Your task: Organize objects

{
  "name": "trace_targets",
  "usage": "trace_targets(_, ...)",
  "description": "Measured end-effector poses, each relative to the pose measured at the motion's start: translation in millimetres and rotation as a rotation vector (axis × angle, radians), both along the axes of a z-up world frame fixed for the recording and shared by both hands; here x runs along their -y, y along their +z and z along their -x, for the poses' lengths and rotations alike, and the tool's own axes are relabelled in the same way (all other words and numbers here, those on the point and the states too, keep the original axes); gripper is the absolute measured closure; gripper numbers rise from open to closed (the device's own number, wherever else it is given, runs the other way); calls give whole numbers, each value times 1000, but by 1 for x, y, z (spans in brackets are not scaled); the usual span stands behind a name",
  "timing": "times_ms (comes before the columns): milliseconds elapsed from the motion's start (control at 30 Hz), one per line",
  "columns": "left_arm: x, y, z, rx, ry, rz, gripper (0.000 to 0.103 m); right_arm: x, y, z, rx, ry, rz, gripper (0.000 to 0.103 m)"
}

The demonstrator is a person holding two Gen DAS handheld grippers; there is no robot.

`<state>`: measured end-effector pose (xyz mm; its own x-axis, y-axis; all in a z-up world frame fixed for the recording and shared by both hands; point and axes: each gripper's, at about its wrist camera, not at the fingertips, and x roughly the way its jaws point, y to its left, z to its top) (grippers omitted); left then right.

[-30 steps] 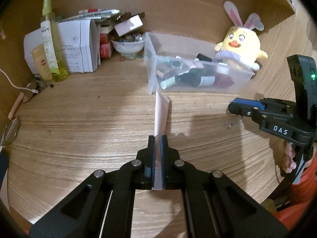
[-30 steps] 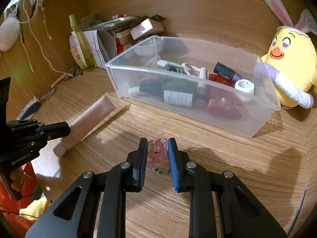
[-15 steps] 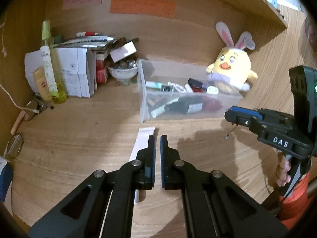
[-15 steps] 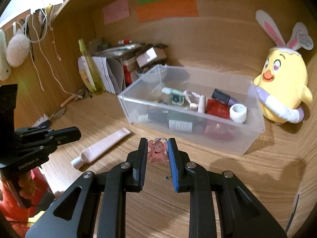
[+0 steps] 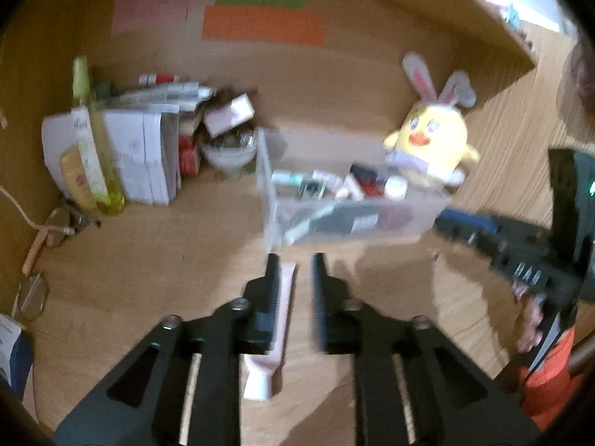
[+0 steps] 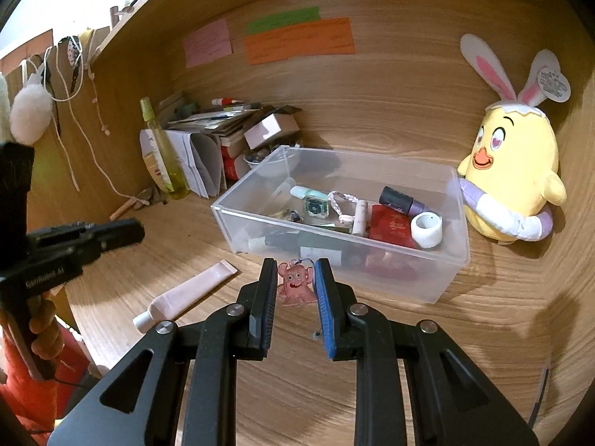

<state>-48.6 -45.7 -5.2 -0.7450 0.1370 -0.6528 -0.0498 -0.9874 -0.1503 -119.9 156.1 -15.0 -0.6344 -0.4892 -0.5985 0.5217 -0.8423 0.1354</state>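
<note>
A clear plastic bin [image 6: 435, 275] holding several cosmetics stands on the wooden desk; it also shows in the left wrist view [image 5: 271, 200]. A pale pink tube [image 6: 186, 293] lies flat on the desk left of the bin, and in the left wrist view [image 5: 275, 338] below my left gripper. My left gripper [image 5: 295, 271] is open and empty above the tube. My right gripper [image 6: 295, 273] is shut on a small pink cartoon charm [image 6: 295, 284], held above the desk in front of the bin.
A yellow bunny-eared plush [image 6: 513, 178] sits right of the bin. A green spray bottle [image 6: 163, 156], papers, boxes and a bowl crowd the back left corner. Glasses [image 5: 33, 297] lie at the left. Coloured notes hang on the back wall.
My left gripper let go of the pink tube, which now lies on the desk, then rose and opened wider. My right gripper lifted the charm off the desk and pulled back.
</note>
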Motion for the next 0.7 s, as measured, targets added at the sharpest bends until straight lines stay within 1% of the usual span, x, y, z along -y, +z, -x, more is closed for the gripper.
trace_targets(33, 1, -6, -1, 19, 5, 12, 67, -1, 0, 1, 0, -1, 0, 84)
trace_targets(100, 3, -21, -6, 63, 15, 44, 59, -2, 0, 3, -3, -3, -1, 84)
trace_targets(167, 4, -36, -13, 104, 18, 62, 57, -3, 1, 5, -5, -8, -2, 84)
trace_targets(233, 7, -46, -18, 135, 17, 60, 53, -4, 2, 8, -8, -11, -1, 84)
trace_targets(300, 8, -55, -22, 155, 15, 60, 51, -3, 3, 10, -9, -13, 2, 84)
trace_targets(433, 2, -68, -28, 185, -3, 84, 51, -1, 5, 13, -10, -10, 8, 84)
trace_targets(600, -6, -78, -24, 198, -22, 118, 51, 4, 5, 12, -13, -4, -3, 84)
trace_targets(667, -7, -81, -19, 196, -24, 117, 57, 5, 6, 11, -12, -2, -5, 84)
trace_targets(700, -7, -81, -17, 186, -18, 125, 63, 6, 6, 11, -13, -2, -7, 84)
